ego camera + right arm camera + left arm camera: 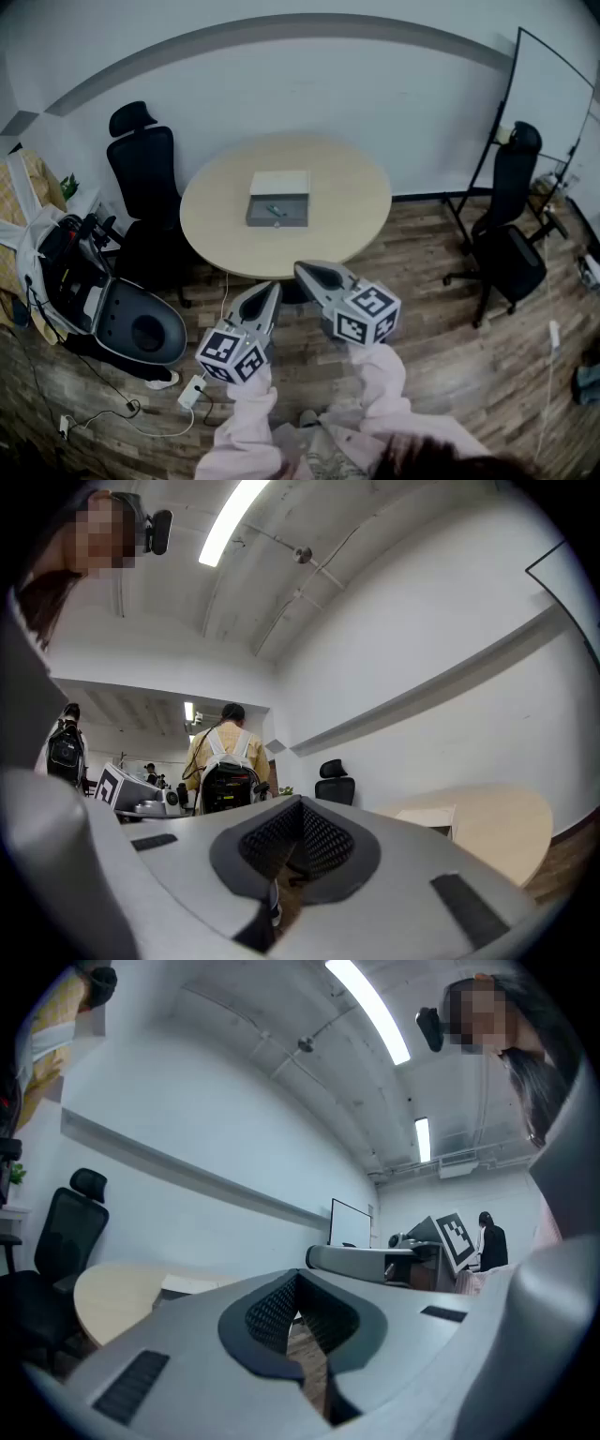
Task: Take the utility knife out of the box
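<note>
- Head view: utility knife (275, 210) lying inside open box (255, 215) on round table (211, 225); left gripper (273, 290) and right gripper (304, 271) well apart from it.
- Left gripper view: jaws clenched, nothing between.
- Right gripper view: jaws pressed together, empty.

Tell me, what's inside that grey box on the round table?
One slim dark-and-teal object lies in the open box, probably the utility knife, though too small to confirm. Anything beneath it, or tucked against the near wall, is covered.
</note>
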`<state>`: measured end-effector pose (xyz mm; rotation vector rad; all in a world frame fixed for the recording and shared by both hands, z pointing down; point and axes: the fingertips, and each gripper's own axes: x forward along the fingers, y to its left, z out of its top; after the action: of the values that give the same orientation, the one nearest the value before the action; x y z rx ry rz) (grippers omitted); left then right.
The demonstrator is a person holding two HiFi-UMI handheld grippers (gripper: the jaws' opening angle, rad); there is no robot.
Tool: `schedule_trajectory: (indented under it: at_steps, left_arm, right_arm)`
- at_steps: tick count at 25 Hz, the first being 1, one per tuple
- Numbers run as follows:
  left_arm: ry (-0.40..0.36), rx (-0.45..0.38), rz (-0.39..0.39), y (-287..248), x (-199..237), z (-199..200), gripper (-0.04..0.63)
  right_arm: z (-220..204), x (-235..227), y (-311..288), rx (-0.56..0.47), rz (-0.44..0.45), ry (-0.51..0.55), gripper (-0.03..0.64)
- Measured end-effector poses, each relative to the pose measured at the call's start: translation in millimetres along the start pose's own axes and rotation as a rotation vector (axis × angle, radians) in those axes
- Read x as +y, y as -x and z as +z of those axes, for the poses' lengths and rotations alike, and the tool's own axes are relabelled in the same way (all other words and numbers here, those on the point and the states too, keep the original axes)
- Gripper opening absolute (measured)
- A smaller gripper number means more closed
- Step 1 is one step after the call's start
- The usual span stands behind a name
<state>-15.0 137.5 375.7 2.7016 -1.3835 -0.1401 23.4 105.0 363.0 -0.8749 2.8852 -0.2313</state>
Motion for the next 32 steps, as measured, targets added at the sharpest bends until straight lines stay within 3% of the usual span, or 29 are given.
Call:
schedule_trajectory:
  at_steps: [10, 32]
  left_arm:
    - [0.011, 0.005, -0.005, -16.6, 0.9, 0.0, 0.008]
    - [0.070, 0.013, 0.058, -43.4, 12.5, -14.9, 0.008]
  right_arm:
    - [-0.8, -19.0, -0.2, 0.008, -0.016, -0.020, -0.005]
    - [-9.9, -56.0, -4.4, 0.063, 0.041, -0.055, -0.003]
